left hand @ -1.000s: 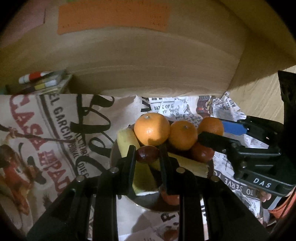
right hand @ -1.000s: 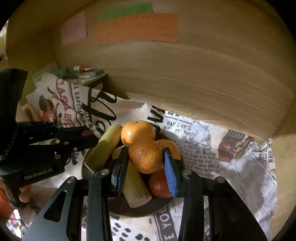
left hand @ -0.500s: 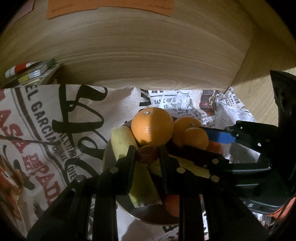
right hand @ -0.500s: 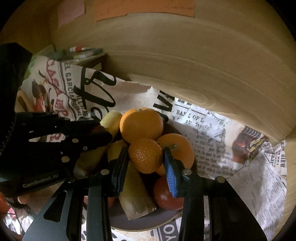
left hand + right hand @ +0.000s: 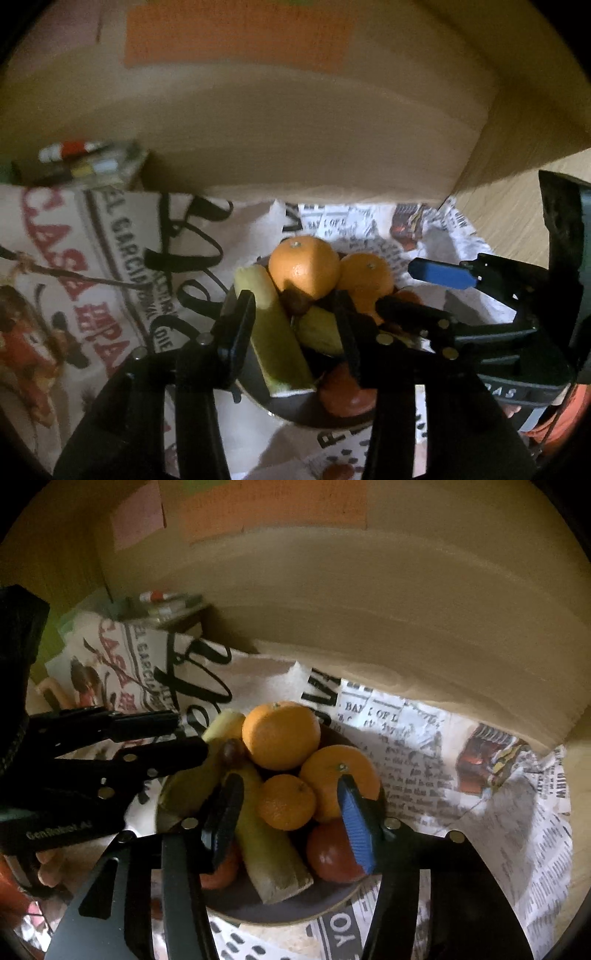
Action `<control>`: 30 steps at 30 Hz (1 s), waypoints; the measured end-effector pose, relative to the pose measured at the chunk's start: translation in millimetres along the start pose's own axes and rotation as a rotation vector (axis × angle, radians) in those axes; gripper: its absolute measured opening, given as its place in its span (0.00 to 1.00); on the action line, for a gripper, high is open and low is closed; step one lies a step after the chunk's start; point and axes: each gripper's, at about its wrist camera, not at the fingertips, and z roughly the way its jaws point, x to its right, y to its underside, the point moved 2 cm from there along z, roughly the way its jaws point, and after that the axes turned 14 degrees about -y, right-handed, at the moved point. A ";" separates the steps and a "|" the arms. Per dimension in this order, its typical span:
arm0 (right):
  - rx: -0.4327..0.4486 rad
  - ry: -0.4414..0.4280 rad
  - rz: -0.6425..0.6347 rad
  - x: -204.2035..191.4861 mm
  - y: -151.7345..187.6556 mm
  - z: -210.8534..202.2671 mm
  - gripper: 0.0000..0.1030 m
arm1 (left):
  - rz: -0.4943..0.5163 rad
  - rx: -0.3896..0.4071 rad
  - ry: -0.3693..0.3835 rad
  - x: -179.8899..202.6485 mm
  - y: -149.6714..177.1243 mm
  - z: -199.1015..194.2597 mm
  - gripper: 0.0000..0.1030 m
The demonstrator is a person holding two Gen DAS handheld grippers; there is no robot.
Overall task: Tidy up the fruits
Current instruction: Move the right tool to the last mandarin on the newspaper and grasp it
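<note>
We judge the job nearly done: the dark round plate (image 5: 295, 910) already carries the pile. On it sit a large orange (image 5: 281, 734) at the back, a second orange (image 5: 334, 775) to its right, a small rough-skinned mandarin (image 5: 286, 802) in front, a red tomato (image 5: 330, 853) at the plate's near right, pale yellow-green stalk pieces (image 5: 269, 853) on its left half, and a small dark brown fruit (image 5: 294, 300) tucked beside the large orange.

Our right gripper (image 5: 291, 816) is opening around the mandarin, pads clear of it. Our left gripper (image 5: 295, 325) is opening too, pads off the brown fruit just ahead.

What remains, we think, is backing out. A wooden wall (image 5: 369, 627) rises close behind the plate; printed newspaper (image 5: 461, 775) right of the plate lies open.
</note>
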 end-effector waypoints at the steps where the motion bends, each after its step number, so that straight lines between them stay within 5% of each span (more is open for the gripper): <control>1: 0.013 0.004 -0.002 -1.5 0.2 -6.0 0.48 | 0.001 0.013 -0.001 -1.3 0.8 -6.7 0.44; 13: 0.137 0.046 -0.071 -39.2 34.5 -82.0 0.64 | 0.052 0.127 -0.066 -5.8 58.3 -94.5 0.63; 30: 0.094 -0.024 0.036 -88.4 144.1 -76.7 0.67 | 0.020 0.001 -0.088 -10.9 169.6 -105.6 0.68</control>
